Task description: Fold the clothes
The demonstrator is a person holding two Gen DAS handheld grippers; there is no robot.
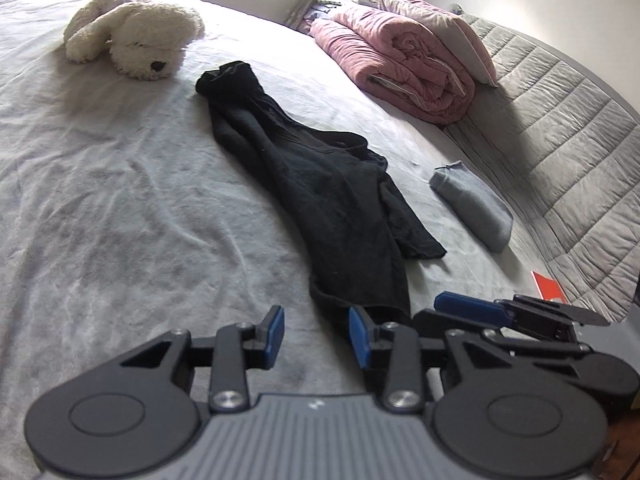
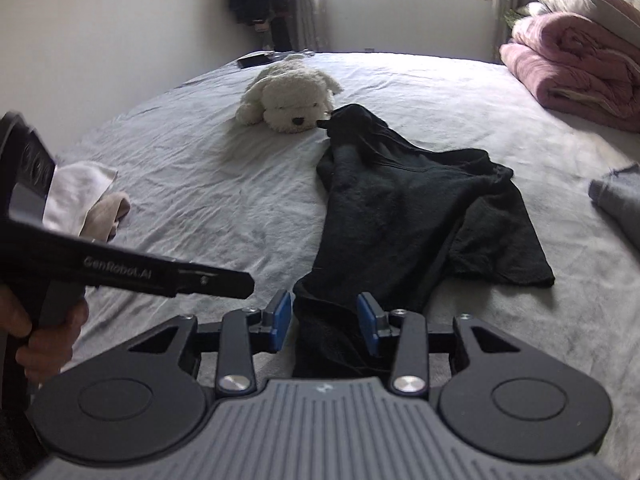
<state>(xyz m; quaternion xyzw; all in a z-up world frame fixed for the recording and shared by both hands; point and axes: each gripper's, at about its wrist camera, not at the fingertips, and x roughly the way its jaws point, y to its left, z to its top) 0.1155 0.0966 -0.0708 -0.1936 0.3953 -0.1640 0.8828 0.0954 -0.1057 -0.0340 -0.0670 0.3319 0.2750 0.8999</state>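
Left wrist view: at the upper left of the frame a white plush dog lies on the pale bedsheet, and from just right of it a black garment runs in a long crumpled strip down the middle of the frame to the lower centre; the left gripper sits at the bottom with its blue pads apart and only bedsheet between them, the garment's near end lying just beside the right-hand pad, touching or not I cannot tell; further right a folded grey cloth rests on the sheet, a rolled pink quilt sits at the upper right against a grey quilted headboard, and the right gripper's blue finger pokes in at the lower right. Right wrist view: at the left edge a hand grips the left gripper's black body, with a white and beige cloth behind it; the plush dog is at upper centre, its nose next to the garment's far tip, and the garment spreads down the middle to the right gripper, whose jaws stand partly open with the garment's near end lying between the pads, not pinched; the pink quilt fills the upper right corner
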